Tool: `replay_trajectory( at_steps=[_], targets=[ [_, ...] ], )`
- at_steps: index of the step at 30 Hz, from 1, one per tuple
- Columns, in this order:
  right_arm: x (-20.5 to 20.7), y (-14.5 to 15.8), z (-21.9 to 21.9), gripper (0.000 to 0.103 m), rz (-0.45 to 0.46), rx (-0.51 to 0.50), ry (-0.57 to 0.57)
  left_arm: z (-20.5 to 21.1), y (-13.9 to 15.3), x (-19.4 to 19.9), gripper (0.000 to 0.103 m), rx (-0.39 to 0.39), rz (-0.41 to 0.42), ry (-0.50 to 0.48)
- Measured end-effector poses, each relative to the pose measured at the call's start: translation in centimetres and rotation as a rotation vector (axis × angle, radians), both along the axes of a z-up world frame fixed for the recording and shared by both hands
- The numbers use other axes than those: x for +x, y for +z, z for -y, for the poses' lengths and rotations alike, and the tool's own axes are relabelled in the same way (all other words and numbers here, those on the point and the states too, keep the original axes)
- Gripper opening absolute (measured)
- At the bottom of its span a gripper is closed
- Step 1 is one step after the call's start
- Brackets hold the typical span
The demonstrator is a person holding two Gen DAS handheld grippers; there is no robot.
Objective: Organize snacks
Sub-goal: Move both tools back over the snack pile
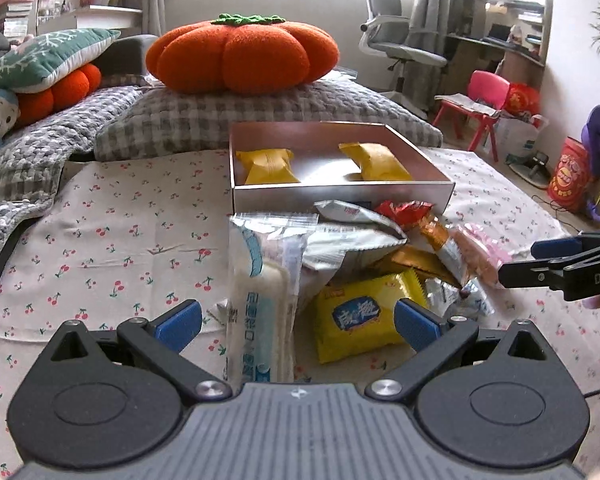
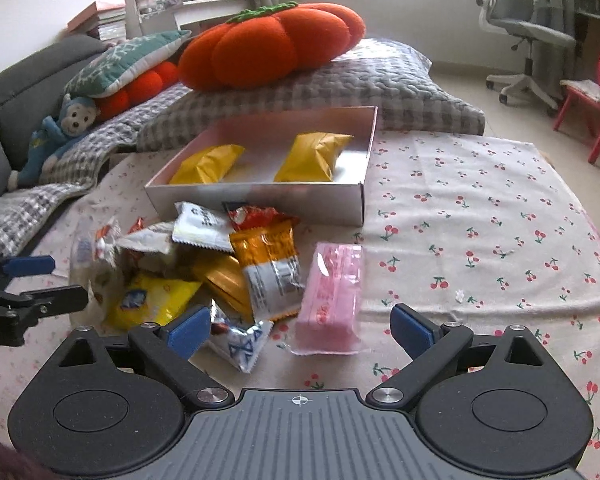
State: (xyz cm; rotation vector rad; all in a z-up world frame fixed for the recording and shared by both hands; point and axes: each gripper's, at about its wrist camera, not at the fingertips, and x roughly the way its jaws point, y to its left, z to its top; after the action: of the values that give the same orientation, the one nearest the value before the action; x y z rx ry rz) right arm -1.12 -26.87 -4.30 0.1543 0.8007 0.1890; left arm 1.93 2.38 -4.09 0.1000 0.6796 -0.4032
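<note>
While both tongs [image 1: 298, 320] [image 2: 300, 330] gape | snacks [image 2: 228, 264] crinkled, heaped | box [image 2: 260, 200] holds two.

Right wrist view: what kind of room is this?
Probably a home living room or bedroom: a pumpkin cushion on a grey pillow, a sofa and an office chair.

The cherry-print cloth [image 2: 480, 216] is matt woven fabric, lightly creased. The box [image 1: 340, 198] looks like smooth card with a soft pinkish sheen. In it, two yellow packets [image 2: 314, 156] have crinkled, dull wrapping. The white packet [image 1: 260, 300] is clear glossy plastic film, the pink packet [image 2: 332, 300] translucent shiny plastic, the orange-and-silver packet [image 2: 270, 268] reflective foil. The pumpkin cushion [image 1: 242, 54] is fuzzy plush; the grey quilt [image 2: 340, 92] is puckered cloth
</note>
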Motion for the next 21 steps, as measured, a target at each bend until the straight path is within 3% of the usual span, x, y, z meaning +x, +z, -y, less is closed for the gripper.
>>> replay_trajectory(
  at_steps=[10, 21],
  targets=[
    [-0.5, -1.6, -2.2, 0.098, 0.02, -0.075, 0.133, -1.3, -1.7, 0.1, 0.097, -0.033, -0.015, -0.002],
    [1.1, -2.2, -1.3, 0.098, -0.002, -0.052, 0.031, -2.1, -2.4, 0.6, 0.07, -0.086, -0.073, 0.013]
  ],
)
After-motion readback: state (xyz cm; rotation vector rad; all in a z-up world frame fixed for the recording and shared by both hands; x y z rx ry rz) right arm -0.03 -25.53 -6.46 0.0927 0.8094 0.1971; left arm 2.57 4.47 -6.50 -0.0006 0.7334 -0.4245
